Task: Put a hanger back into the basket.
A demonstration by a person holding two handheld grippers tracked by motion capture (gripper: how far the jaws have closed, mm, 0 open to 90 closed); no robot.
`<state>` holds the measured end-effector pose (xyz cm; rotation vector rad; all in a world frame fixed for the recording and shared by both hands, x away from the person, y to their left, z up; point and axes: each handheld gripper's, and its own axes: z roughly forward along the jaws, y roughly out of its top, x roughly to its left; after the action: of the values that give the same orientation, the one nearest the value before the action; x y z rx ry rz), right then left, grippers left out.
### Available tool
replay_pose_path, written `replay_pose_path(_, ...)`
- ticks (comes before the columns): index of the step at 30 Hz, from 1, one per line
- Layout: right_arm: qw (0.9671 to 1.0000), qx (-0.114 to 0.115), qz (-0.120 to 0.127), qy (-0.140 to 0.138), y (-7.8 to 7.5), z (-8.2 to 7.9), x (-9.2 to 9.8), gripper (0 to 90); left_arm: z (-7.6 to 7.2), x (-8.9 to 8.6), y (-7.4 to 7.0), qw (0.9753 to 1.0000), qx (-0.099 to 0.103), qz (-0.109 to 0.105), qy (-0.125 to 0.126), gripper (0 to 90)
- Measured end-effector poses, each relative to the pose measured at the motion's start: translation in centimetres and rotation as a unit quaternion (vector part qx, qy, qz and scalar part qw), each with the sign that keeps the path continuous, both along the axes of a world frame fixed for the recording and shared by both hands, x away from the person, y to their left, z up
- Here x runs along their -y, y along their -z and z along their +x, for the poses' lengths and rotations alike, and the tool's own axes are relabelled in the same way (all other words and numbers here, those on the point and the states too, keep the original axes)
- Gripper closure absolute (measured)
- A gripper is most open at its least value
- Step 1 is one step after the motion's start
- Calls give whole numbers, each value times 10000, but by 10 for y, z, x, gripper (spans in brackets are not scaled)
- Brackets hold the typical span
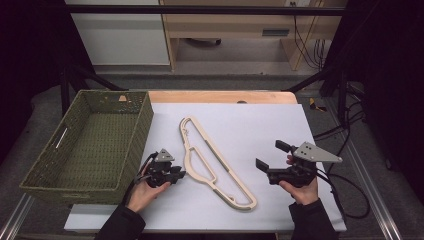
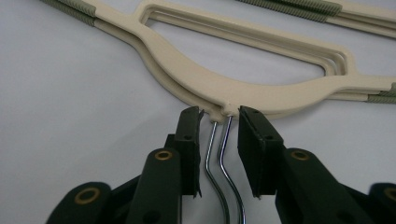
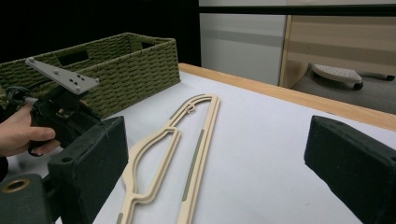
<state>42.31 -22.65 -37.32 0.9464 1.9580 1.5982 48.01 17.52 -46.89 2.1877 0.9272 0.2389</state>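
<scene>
Two stacked hangers [image 1: 212,162] lie on our desk [image 1: 260,130], their wire hooks [image 2: 219,154] between our left hand-held gripper's [image 2: 219,116] spread jaws, untouched; right hand-held gripper [image 1: 267,156] wide open nearby.

A basket [image 1: 90,142] stands along the table's [image 1: 280,130] left edge. Just right of it, two stacked hangers [image 1: 212,162] lie flat, running from mid-table toward the near edge. The left gripper [image 1: 176,173] sits between basket and hangers, near the front edge. The right gripper [image 1: 267,156] is near the front-right corner.
</scene>
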Motion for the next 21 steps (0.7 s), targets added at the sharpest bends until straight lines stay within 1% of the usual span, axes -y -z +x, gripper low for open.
replay_pose_path(1, 10000, 0, 0, 0, 0, 0, 0, 66, 1, 0, 1, 10000, 15, 9, -9, 703)
replay_pose_path(2, 10000, -8, 1, -3, 0, 0, 0, 66, 1, 1, 2, 10000, -45, -5, -2, 738)
replay_pose_path(3, 10000, -8, 1, -3, 0, 0, 0, 66, 1, 1, 3, 10000, -58, 1, 21, 738)
replay_pose_path(4, 10000, -24, -16, 2, 0, 0, 0, 66, 1, 1, 3, 10000, -76, 26, 59, 760)
replay_pose_path(7, 10000, -37, -17, -3, 0, 0, 0, 66, 1, 1, 2, 9999, -63, 49, 86, 784)
replay_pose_path(9, 10000, -47, -21, -7, 1, 0, -1, 66, 2, 1, 3, 10000, -38, 29, 69, 813)
replay_pose_path(10, 10000, -55, -35, -28, 1, 0, -1, 66, 2, -1, 1, 9999, -59, -34, 107, 836)
replay_pose_path(15, 10000, -53, -48, -26, 2, 1, -2, 66, 1, -1, 0, 9998, 19, 46, 172, 849)
replay_pose_path(21, 9999, -74, -54, -68, 3, 1, -5, 68, -2, 0, -5, 9996, 98, -34, 268, 871)
